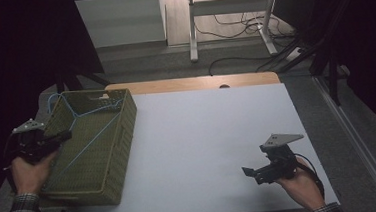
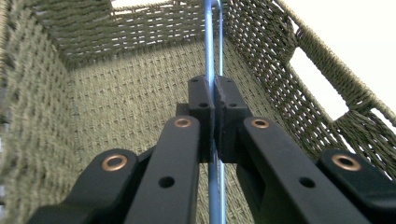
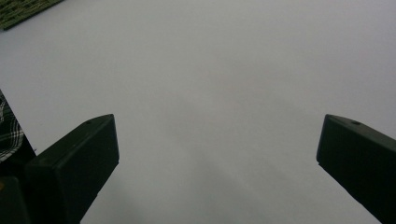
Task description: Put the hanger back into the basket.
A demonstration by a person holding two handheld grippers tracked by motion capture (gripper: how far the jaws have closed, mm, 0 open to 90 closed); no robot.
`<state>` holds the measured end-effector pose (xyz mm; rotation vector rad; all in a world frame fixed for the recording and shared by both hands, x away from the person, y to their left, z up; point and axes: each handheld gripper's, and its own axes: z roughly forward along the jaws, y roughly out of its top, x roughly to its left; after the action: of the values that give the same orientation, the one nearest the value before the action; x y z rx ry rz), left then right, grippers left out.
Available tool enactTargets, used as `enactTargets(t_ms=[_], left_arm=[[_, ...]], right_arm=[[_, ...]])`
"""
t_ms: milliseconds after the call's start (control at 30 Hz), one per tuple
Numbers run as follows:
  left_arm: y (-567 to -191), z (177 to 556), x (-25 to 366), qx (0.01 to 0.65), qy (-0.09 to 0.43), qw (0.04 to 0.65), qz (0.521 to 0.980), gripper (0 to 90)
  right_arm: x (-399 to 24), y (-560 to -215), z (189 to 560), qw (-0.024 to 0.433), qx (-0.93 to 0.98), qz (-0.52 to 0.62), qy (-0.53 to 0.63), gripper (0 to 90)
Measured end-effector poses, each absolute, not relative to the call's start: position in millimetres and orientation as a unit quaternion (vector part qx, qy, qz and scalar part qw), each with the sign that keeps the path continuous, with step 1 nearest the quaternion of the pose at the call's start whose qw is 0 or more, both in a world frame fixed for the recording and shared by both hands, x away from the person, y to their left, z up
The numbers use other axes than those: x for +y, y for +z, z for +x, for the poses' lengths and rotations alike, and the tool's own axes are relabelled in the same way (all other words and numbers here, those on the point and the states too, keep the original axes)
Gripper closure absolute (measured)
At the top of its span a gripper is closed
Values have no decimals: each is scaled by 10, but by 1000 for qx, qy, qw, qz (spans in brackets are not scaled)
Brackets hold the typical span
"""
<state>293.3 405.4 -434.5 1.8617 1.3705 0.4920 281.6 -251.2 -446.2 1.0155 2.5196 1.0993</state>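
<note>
A thin blue wire hanger (image 1: 76,115) lies slanted inside the olive woven basket (image 1: 123,135) at the table's left side. My left gripper (image 1: 65,136) reaches over the basket's left rim and is shut on the hanger. In the left gripper view the pads (image 2: 201,100) pinch the blue wire (image 2: 209,46), with the basket's woven wall (image 2: 116,102) behind. My right gripper (image 1: 251,174) hovers low over the white table near its front right corner. It is open, and in the right gripper view nothing lies between the spread fingertips of the gripper (image 3: 217,154).
The white tabletop (image 1: 208,134) stretches between the basket and my right hand. A wooden strip (image 1: 189,83) runs along its far edge. Beyond it stand white desk legs (image 1: 229,13) with cables on the floor. The basket has a handle slot (image 2: 317,84) in its side.
</note>
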Motion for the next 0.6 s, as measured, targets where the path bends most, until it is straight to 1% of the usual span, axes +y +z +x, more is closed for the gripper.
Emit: enactTargets(t_ms=[67,233,267,333,367,400,467,567,600], left_arm=[[-4381,2934,4059,539,190,377,729,874],[-4483,2936,4072,553,191,346,733,861],[-4486,2933,4058,555,206,340,731,784],[-4456,2930,4056,556,211,349,724,642],[-4425,2925,4046,557,221,349,720,575],[-4382,2921,4033,553,226,353,720,533],[-4334,2917,4009,550,225,354,722,412],[-4290,2904,3973,542,217,364,726,277],[-4278,2900,3959,539,214,367,727,277]], right_arm=[[-2516,-4465,2816,104,855,345,372,0],[-2509,-4479,2822,101,857,345,370,0],[-2503,-4483,2820,100,859,343,367,0],[-2502,-4484,2819,100,859,343,367,0],[-2502,-4485,2817,100,859,343,367,0],[-2503,-4485,2816,99,859,343,367,0],[-2504,-4488,2812,100,858,344,368,0],[-2512,-4490,2807,98,857,346,369,0],[-2512,-4490,2807,98,857,346,369,0]])
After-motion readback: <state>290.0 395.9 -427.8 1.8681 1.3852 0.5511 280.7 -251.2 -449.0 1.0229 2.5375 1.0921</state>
